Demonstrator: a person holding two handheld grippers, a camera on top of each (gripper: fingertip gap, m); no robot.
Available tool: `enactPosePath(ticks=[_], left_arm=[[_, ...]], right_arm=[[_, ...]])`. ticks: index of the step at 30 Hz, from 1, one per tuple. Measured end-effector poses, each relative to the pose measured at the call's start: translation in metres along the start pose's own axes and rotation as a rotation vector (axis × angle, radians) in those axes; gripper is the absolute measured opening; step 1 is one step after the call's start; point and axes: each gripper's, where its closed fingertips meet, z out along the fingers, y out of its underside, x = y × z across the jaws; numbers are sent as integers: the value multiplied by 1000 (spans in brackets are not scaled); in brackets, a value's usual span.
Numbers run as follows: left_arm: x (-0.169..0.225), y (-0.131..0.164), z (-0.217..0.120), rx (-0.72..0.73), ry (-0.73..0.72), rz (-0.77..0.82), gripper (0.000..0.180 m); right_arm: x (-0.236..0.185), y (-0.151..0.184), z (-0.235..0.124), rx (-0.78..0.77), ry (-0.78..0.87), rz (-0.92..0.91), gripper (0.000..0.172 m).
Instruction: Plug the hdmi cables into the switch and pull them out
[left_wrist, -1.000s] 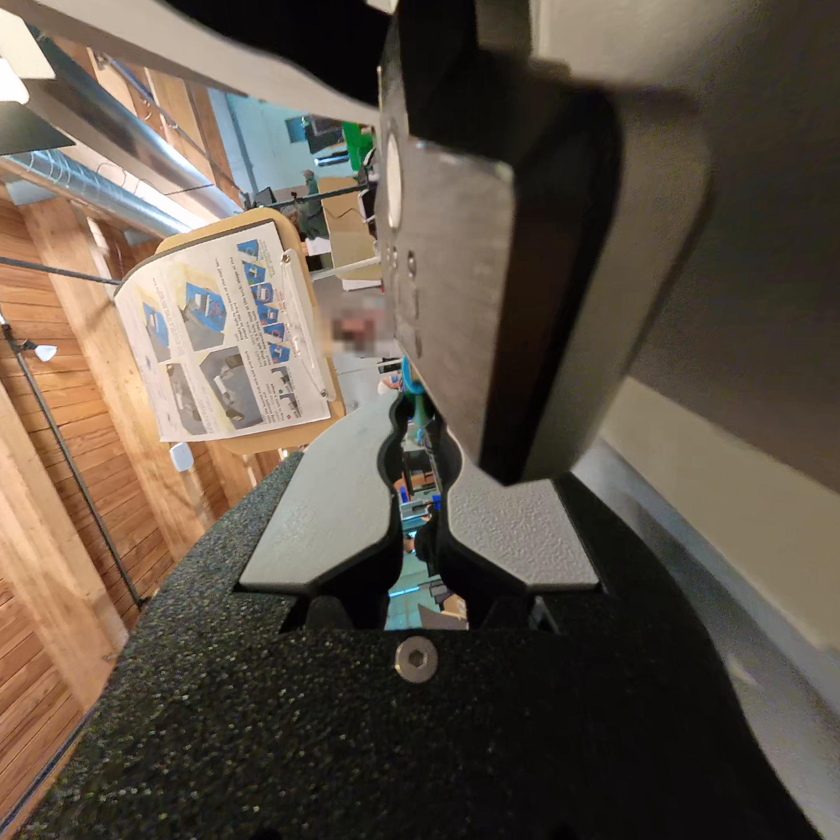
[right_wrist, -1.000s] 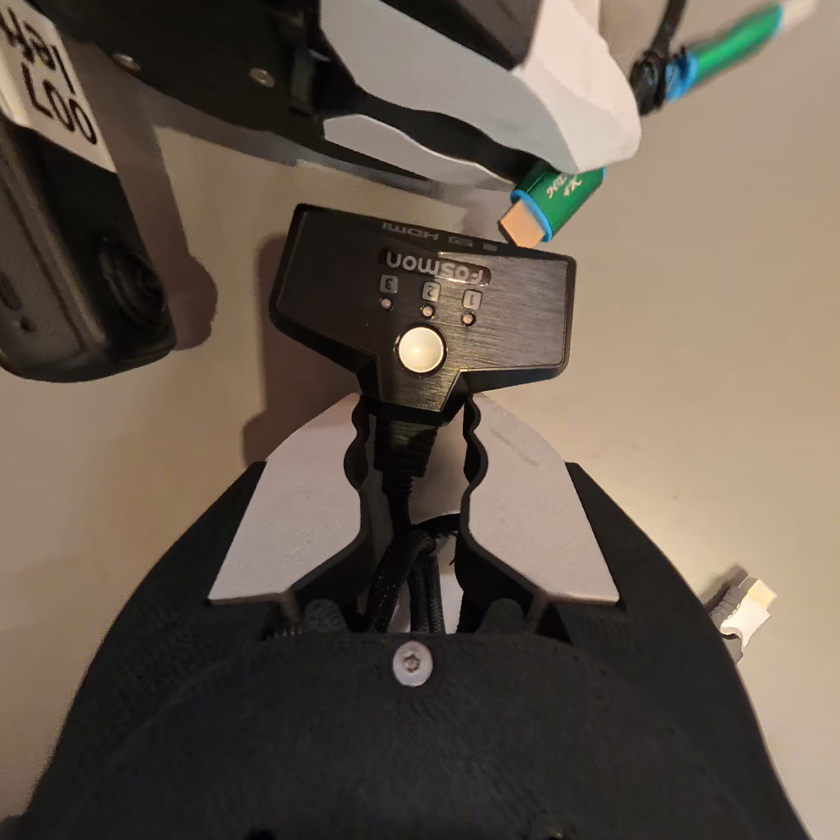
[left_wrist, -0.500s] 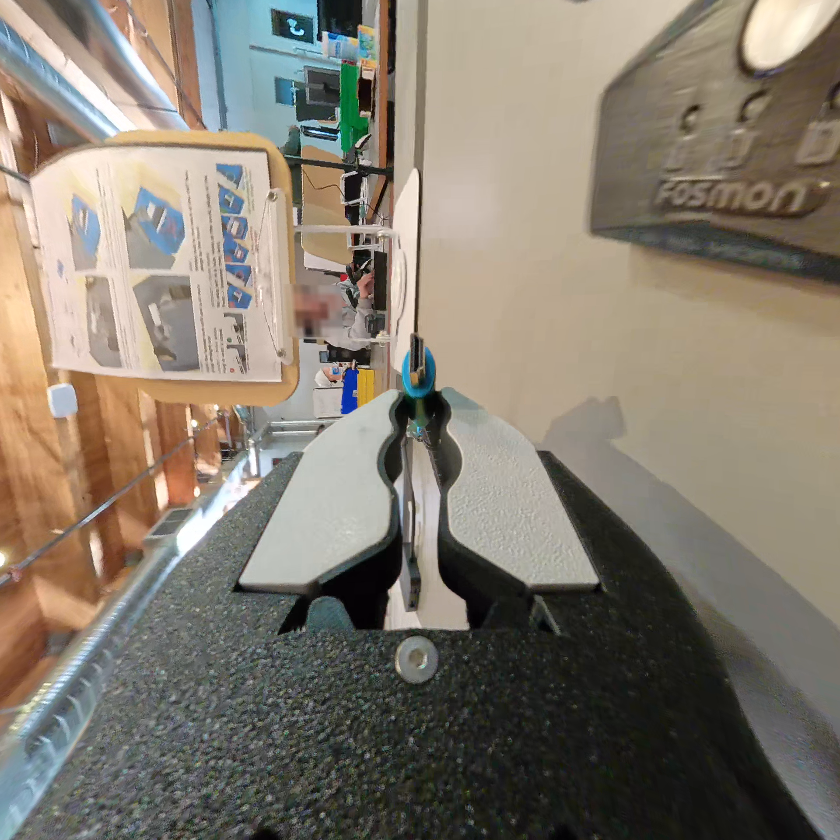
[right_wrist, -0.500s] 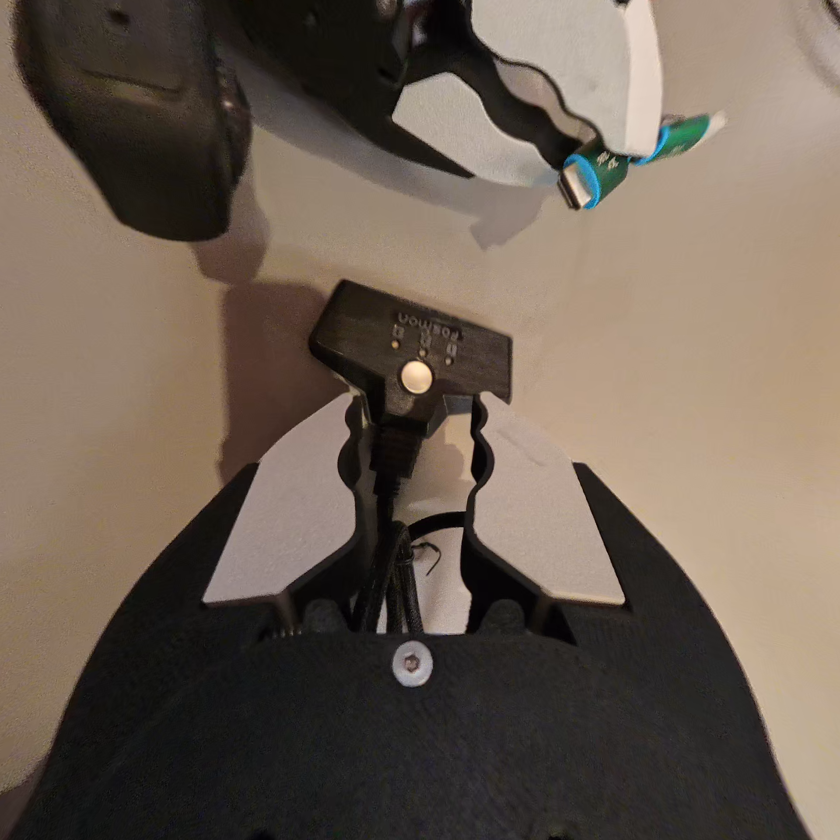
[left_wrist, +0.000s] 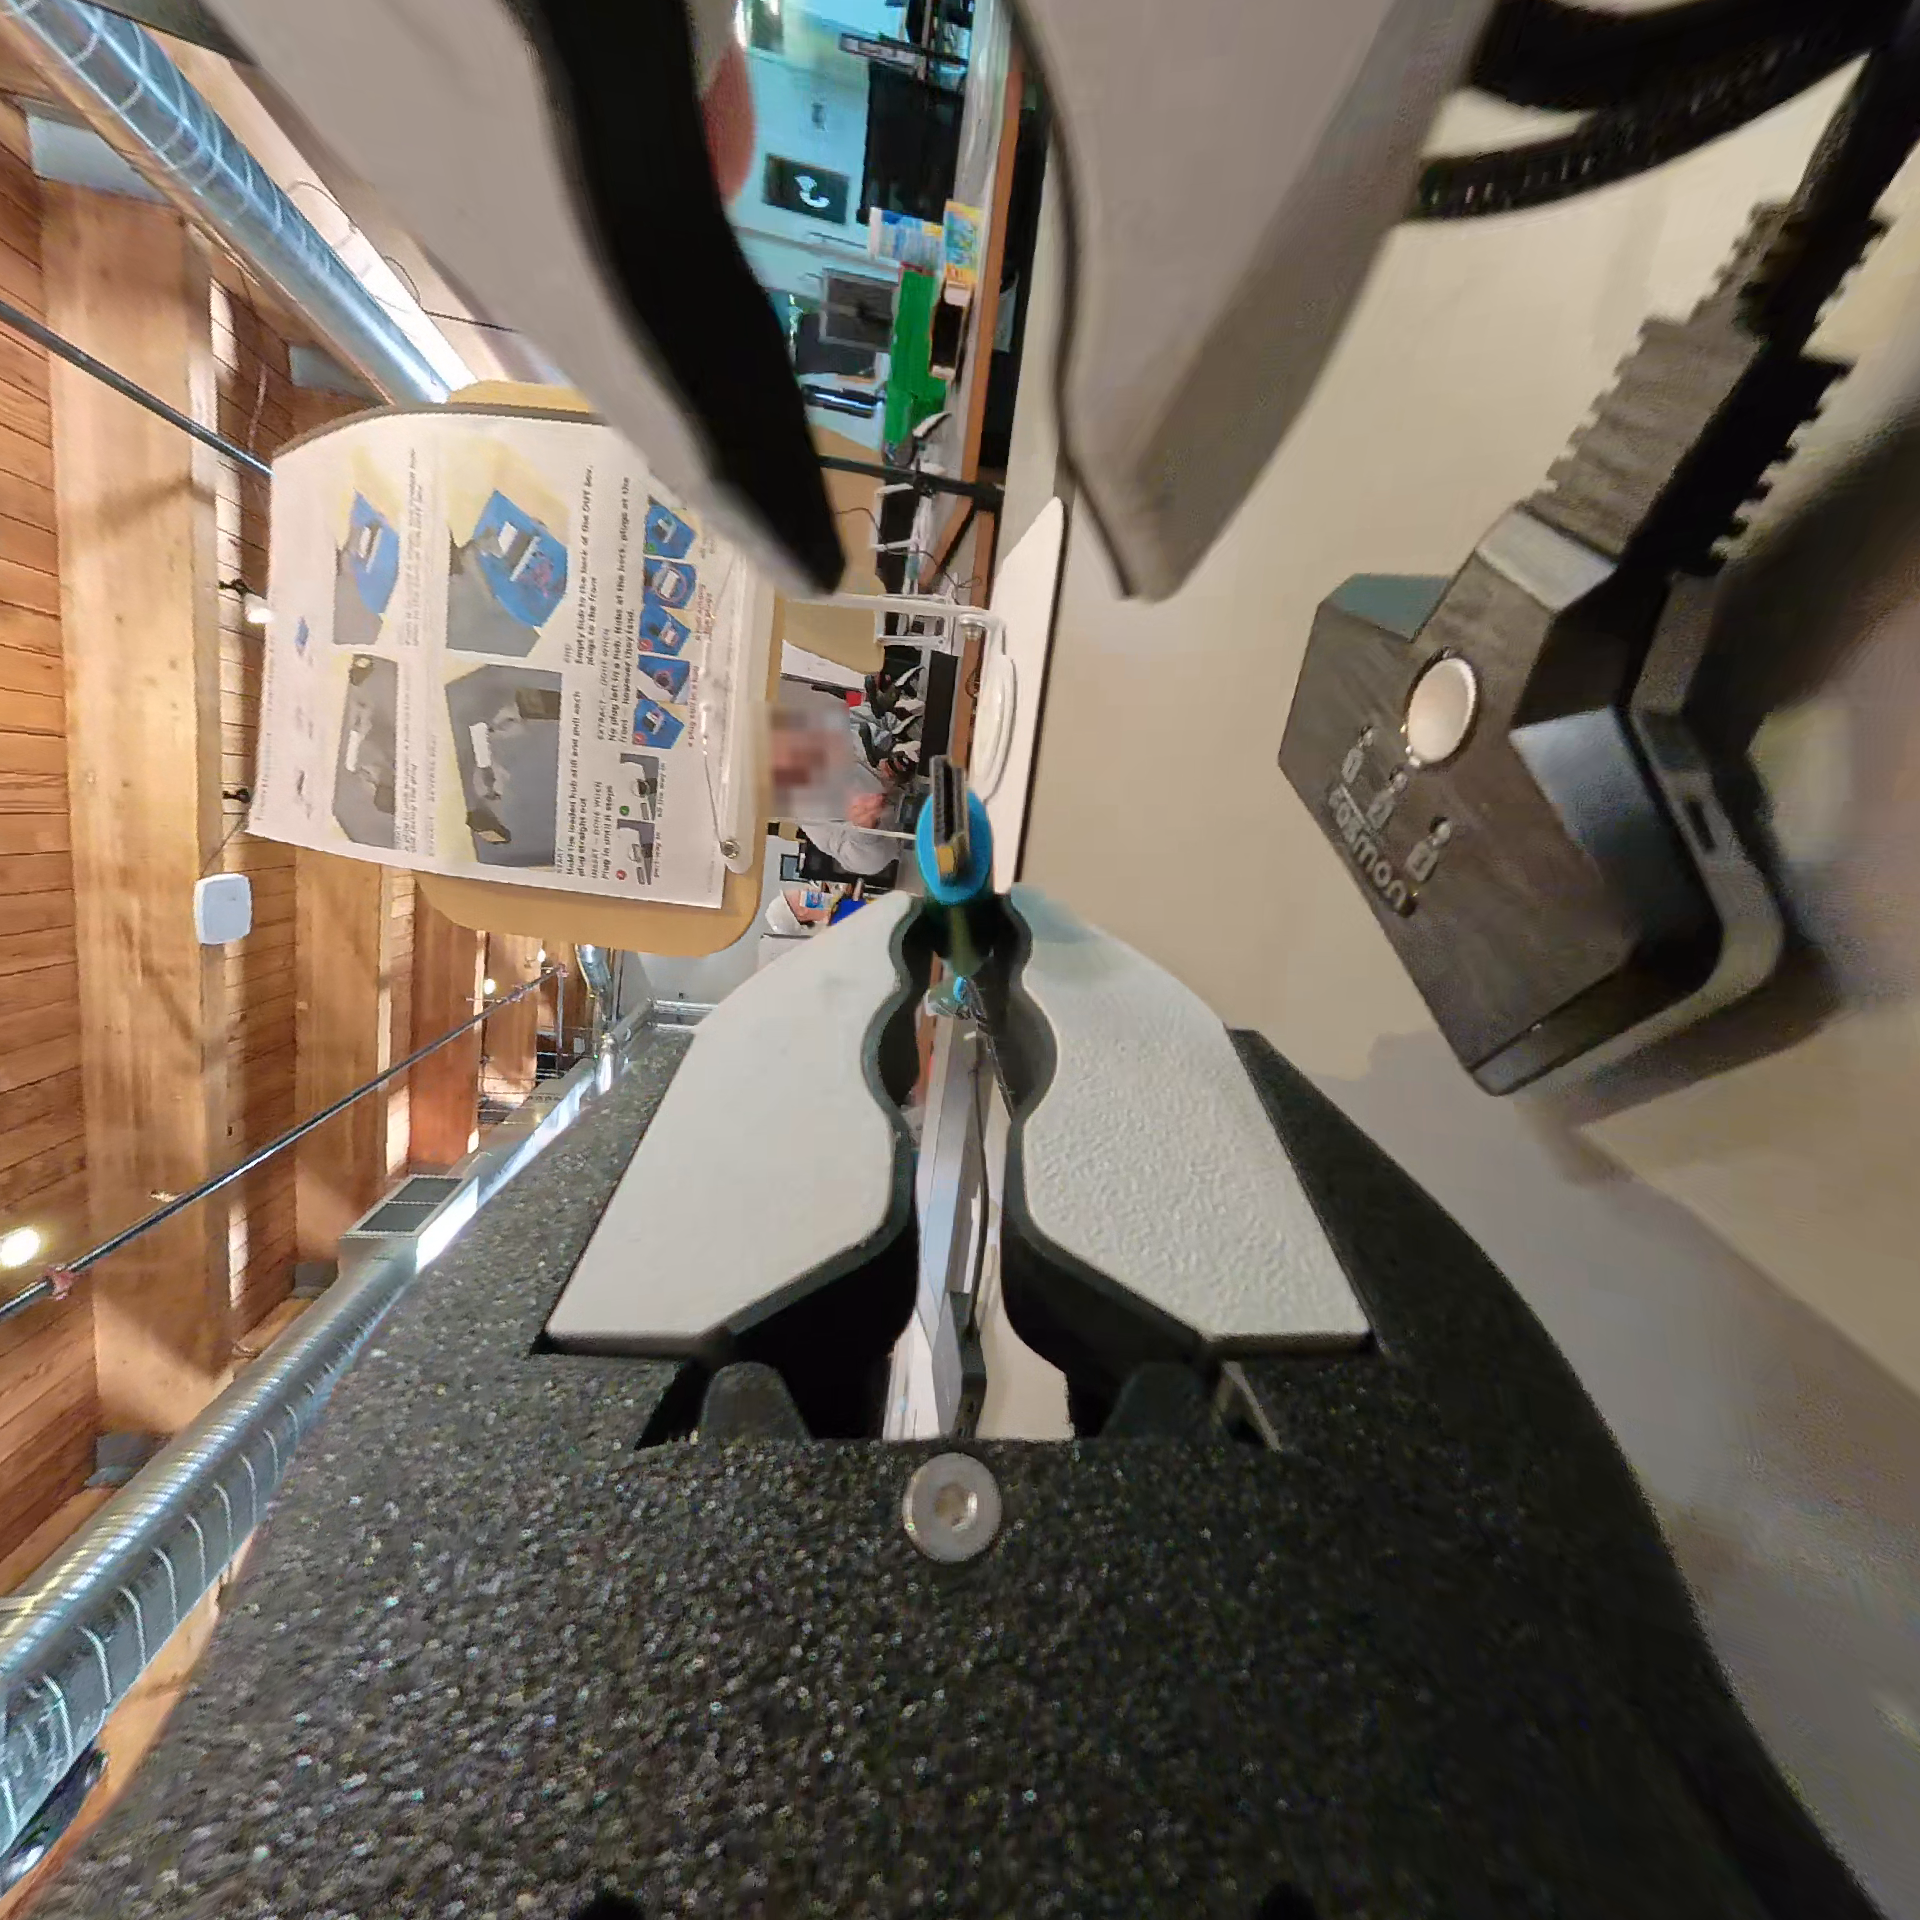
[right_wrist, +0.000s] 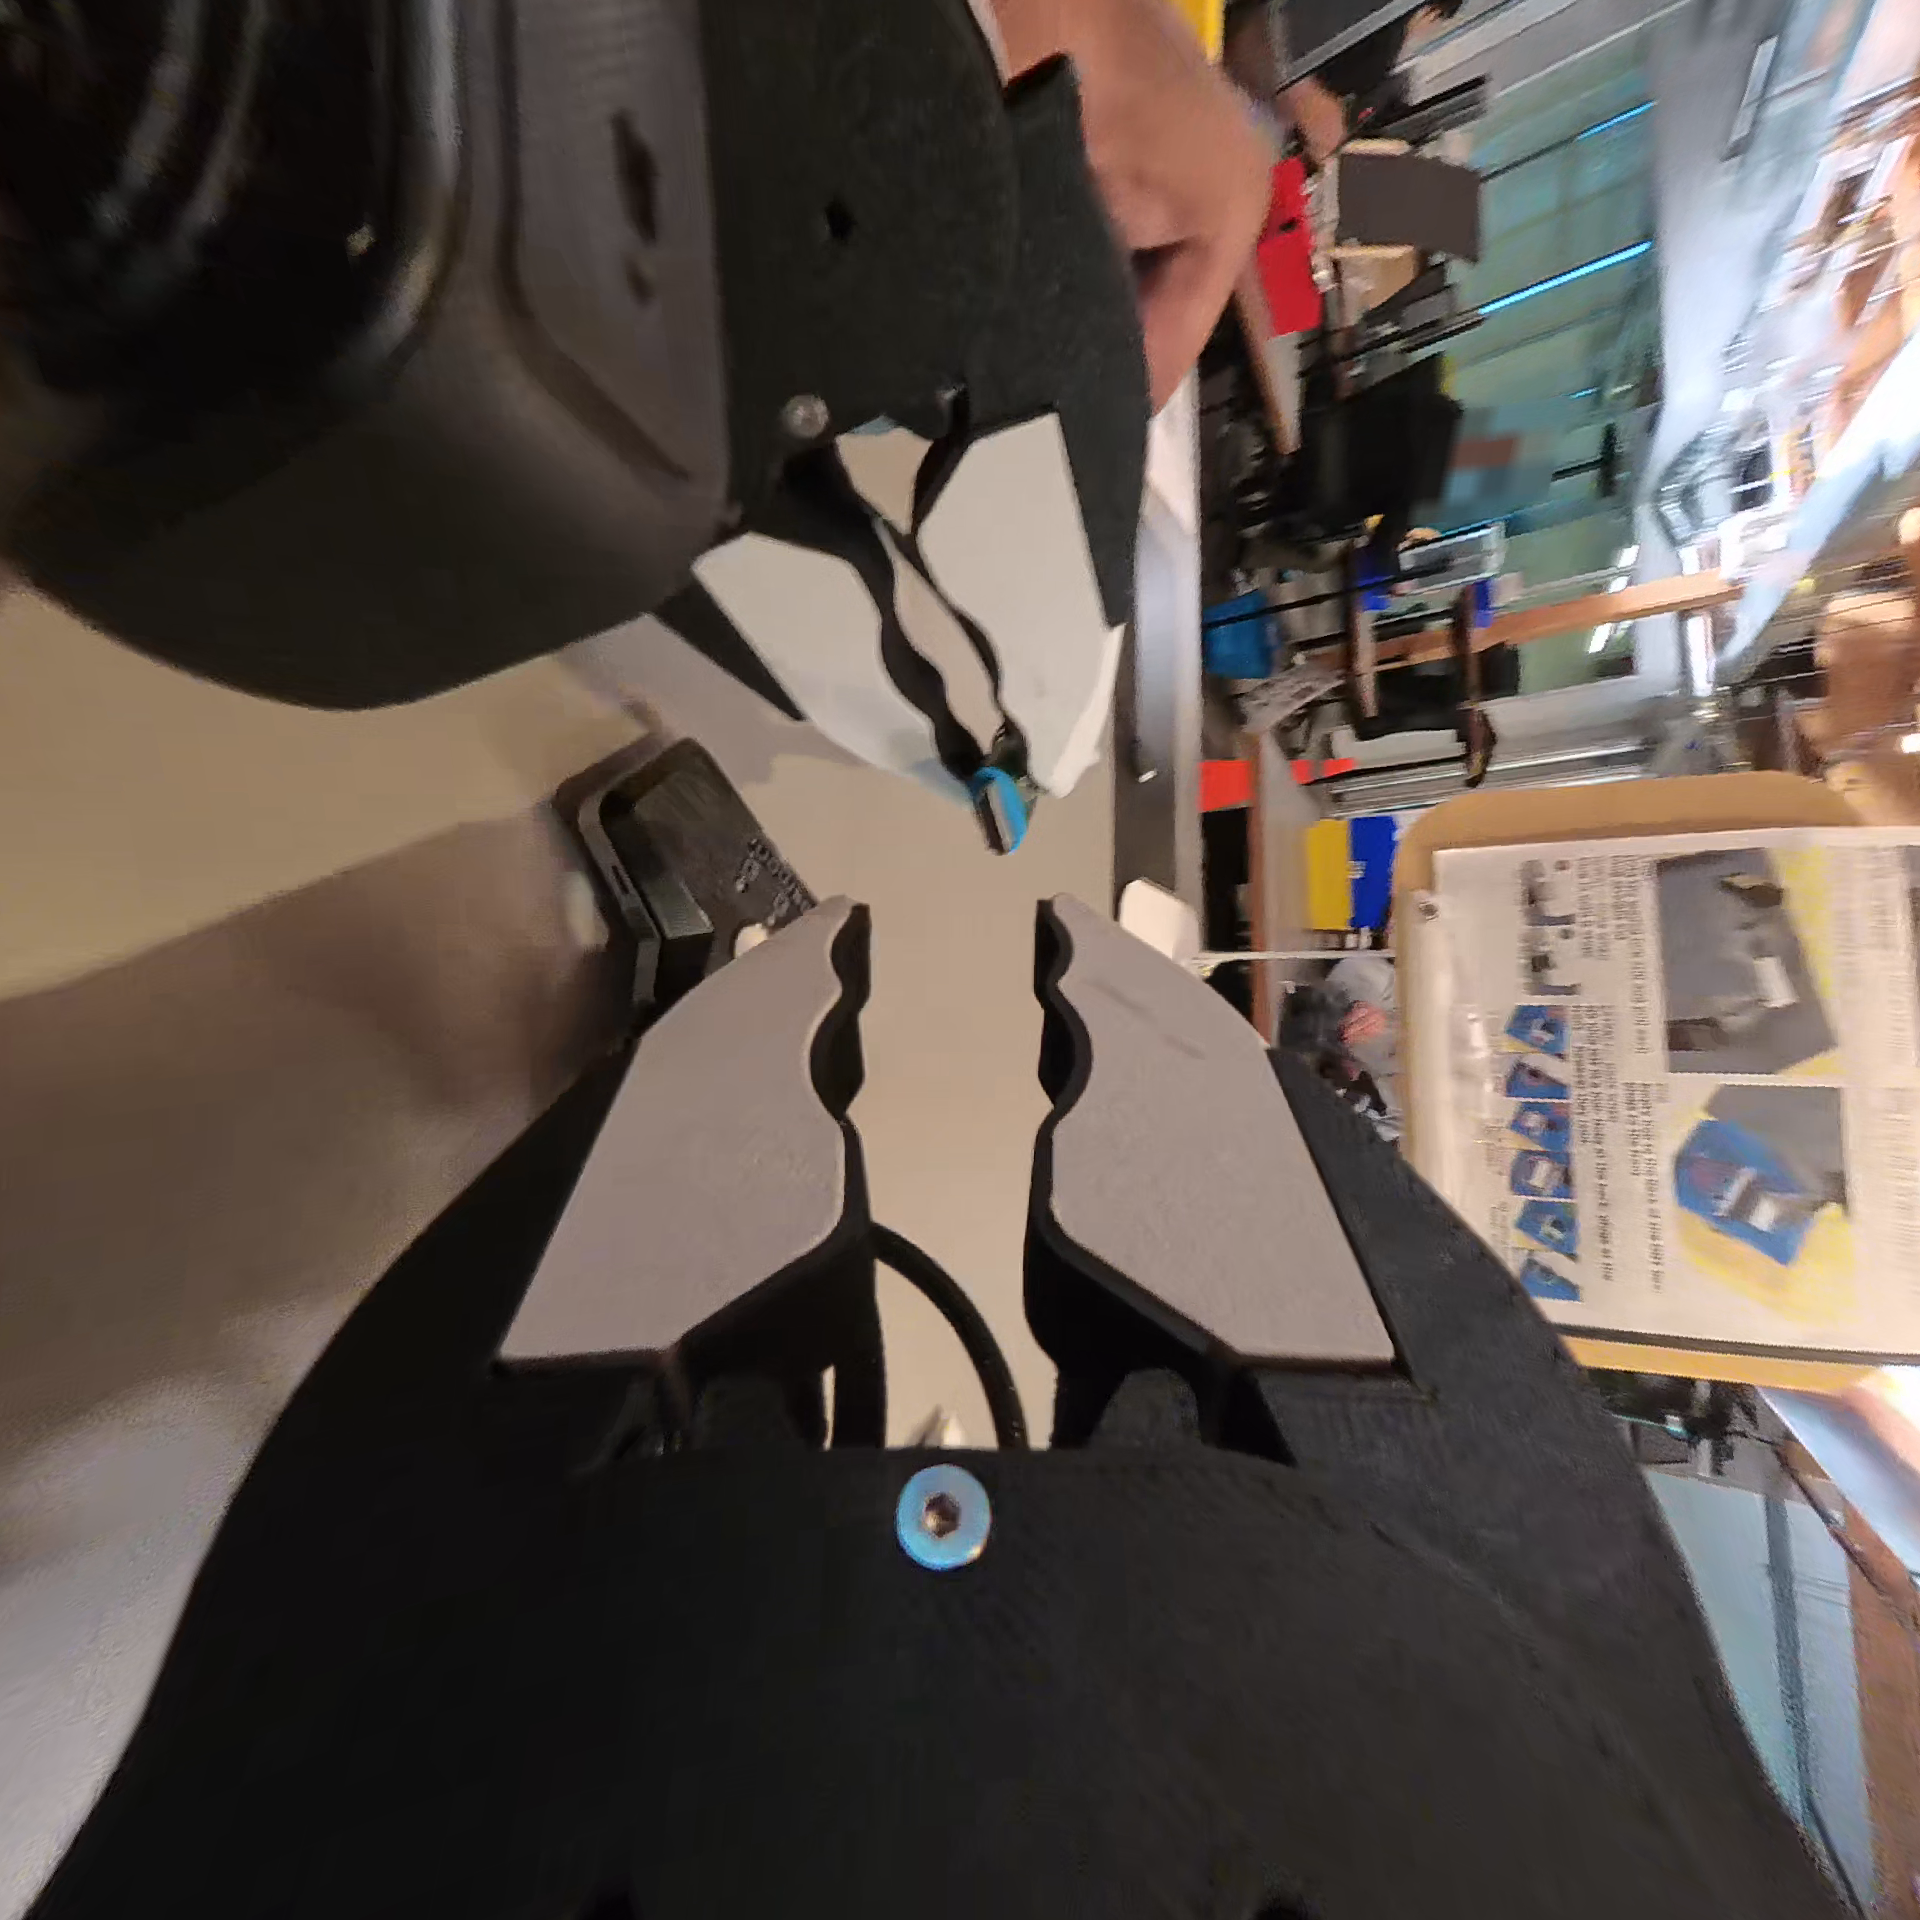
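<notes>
My left gripper (left_wrist: 961, 914) is shut on a green plug with a blue collar (left_wrist: 951, 842); its metal tip sticks out past the fingertips. A black switch box (left_wrist: 1507, 810) with a round white button lies on the beige table (left_wrist: 1174, 883), to the right of the plug. My right gripper (right_wrist: 951, 925) is open with nothing between its pads. The black switch box (right_wrist: 686, 862) sits just left of its left finger (right_wrist: 727, 1091). The left gripper (right_wrist: 1003, 764) with the plug (right_wrist: 1003, 816) hangs just beyond the right fingertips. The right gripper (left_wrist: 977, 582) fills the top of the left wrist view.
A braided black cable (left_wrist: 1662, 156) runs from the box; a loop of it (right_wrist: 956, 1330) shows between the right fingers' bases. A clipboard with a printed sheet (left_wrist: 499, 675) stands nearby, also in the right wrist view (right_wrist: 1662, 1091). A hand (right_wrist: 1174, 208) holds the left gripper. Spacing between my two grippers at the tips: around 7 cm.
The right fingers stood around the switch box's neck; now they have swung off it and the box lies to their left. Both views have turned. The left gripper has kept hold of the plug.
</notes>
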Motion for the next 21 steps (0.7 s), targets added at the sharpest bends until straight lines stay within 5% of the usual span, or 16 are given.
enactPosePath(ticks=[21], left_arm=[[-15, -22, -9, 91, -54, -34, 11]], right_arm=[[15, -15, 1, 91, 193, -209, 30]])
